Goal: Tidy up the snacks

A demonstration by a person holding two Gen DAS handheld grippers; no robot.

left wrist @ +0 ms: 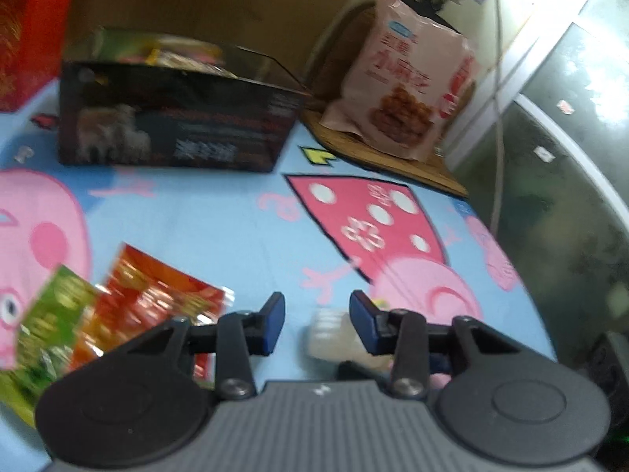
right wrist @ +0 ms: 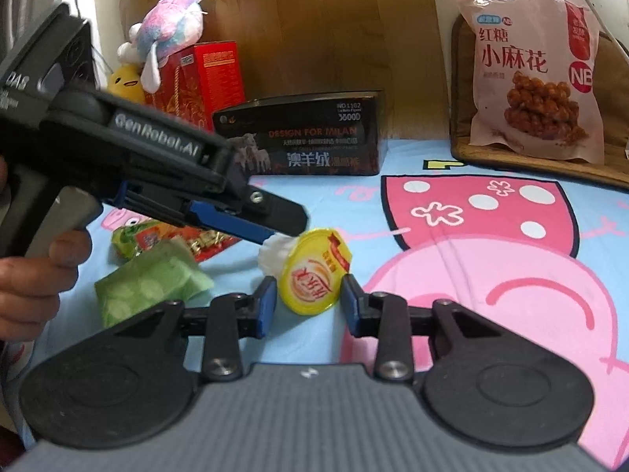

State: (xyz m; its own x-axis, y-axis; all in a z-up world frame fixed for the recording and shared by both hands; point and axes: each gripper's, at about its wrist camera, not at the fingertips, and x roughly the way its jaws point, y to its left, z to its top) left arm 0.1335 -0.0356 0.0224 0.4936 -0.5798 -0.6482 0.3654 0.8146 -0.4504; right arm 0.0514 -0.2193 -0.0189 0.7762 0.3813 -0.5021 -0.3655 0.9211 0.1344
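Bedding printed with pink cartoon pigs, the bed sheet [right wrist: 491,236], carries everything. Largest on it is one dark box [right wrist: 302,137], open-topped and standing near the back, seemingly the collecting place, since wrappers already poke above its rim in the left wrist view. One pink bag of twisted snacks [right wrist: 538,78] leans upright on a brown mat [right wrist: 613,157] in the far corner, well apart from the loose pieces. One red gift box [right wrist: 200,78] with two plush toys [right wrist: 165,31] on top sits behind. Near the front lie three small packets: one green packet [right wrist: 149,279], one red packet [left wrist: 157,295], and another green one, blurred. Smallest is one jelly cup [right wrist: 310,271], tipped on its side with its yellow lid facing the right tongs [right wrist: 306,303], which are spread on either side of it without touching, likely lined up to pinch it. The left tongs [left wrist: 317,320] hover just above the cup, also spread and empty.
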